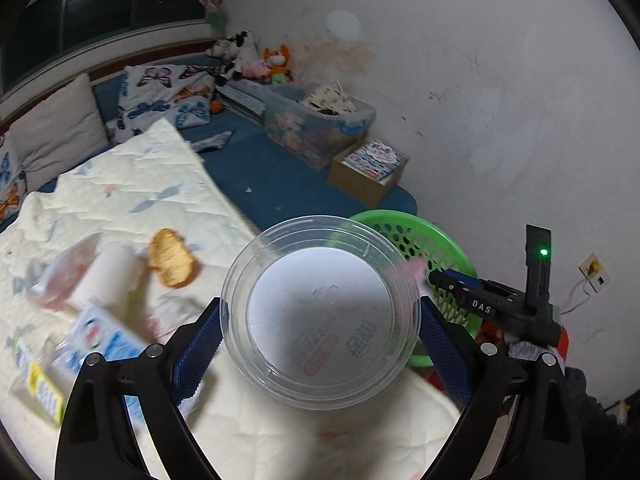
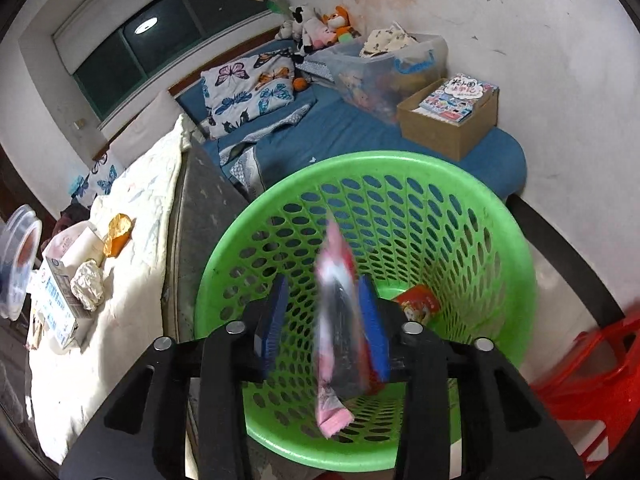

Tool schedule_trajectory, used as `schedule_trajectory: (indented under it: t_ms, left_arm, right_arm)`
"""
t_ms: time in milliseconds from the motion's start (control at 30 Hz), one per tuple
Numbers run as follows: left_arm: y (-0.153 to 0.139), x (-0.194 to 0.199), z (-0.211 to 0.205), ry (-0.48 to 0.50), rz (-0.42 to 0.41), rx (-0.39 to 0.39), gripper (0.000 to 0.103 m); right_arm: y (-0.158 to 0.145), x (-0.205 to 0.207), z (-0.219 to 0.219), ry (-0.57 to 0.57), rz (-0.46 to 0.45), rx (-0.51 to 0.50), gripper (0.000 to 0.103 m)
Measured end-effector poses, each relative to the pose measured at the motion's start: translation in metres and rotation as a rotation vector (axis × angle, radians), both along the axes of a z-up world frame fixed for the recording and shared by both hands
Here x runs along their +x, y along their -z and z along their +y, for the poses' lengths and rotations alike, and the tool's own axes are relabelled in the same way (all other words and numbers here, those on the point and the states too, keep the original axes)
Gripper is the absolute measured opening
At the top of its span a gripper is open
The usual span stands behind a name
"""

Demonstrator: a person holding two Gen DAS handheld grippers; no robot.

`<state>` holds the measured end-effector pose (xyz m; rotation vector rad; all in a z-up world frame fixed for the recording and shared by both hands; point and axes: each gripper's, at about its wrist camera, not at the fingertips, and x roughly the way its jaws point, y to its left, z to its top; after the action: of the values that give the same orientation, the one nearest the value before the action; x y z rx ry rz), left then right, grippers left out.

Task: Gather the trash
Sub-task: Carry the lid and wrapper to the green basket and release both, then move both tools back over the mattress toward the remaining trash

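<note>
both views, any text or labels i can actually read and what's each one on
"DAS": white letters on the right tongs, seen in the left wrist view.
Clear plastic container held in the left tongs: printed label with characters, too blurred to read.
Milk carton on the cream quilt: print too small to read.
Book in the cardboard box: cover title too small to read.

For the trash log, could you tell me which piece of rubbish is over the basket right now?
The pink wrapper, between the right jaws above the green basket.
</note>
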<state>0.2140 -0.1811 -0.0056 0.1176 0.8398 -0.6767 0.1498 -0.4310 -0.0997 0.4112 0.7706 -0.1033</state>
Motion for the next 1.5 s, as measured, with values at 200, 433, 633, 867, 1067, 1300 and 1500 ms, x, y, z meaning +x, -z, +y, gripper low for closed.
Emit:
schedule_trajectory:
  t_ms: [200, 433, 633, 867, 1067, 1300, 1500]
  left_arm:
    - [0.015, 0.005, -0.041, 0.062, 0.023, 0.029, 0.090]
    - [0.033, 0.003, -0.093, 0.135, 0.043, 0.058, 0.090]
    - [0.053, 0.007, -0.123, 0.161, 0.091, 0.079, 0.090]
    - [0.076, 0.018, -0.138, 0.144, 0.168, 0.092, 0.091]
    - [0.084, 0.022, -0.134, 0.145, 0.214, 0.079, 0.093]
    - [0.075, 0.017, -0.116, 0.120, 0.200, 0.050, 0.093]
    - [0.050, 0.002, -0.073, 0.078, 0.138, 0.018, 0.093]
  right_arm:
    - [-0.009, -0.021, -0.014, 0.035, -0.022, 0.007, 0.041]
    - [-0.019, -0.057, -0.029, 0.094, -0.072, 0.013, 0.046]
    - [-0.018, -0.076, -0.031, 0.120, -0.081, 0.020, 0.048]
    - [-0.007, -0.083, -0.031, 0.124, -0.065, 0.048, 0.049]
    - [-0.005, -0.086, -0.029, 0.129, -0.058, 0.056, 0.049]
    - [-0.013, -0.092, -0.018, 0.111, -0.068, 0.049, 0.049]
    - [-0.028, -0.097, -0.001, 0.078, -0.097, 0.041, 0.052]
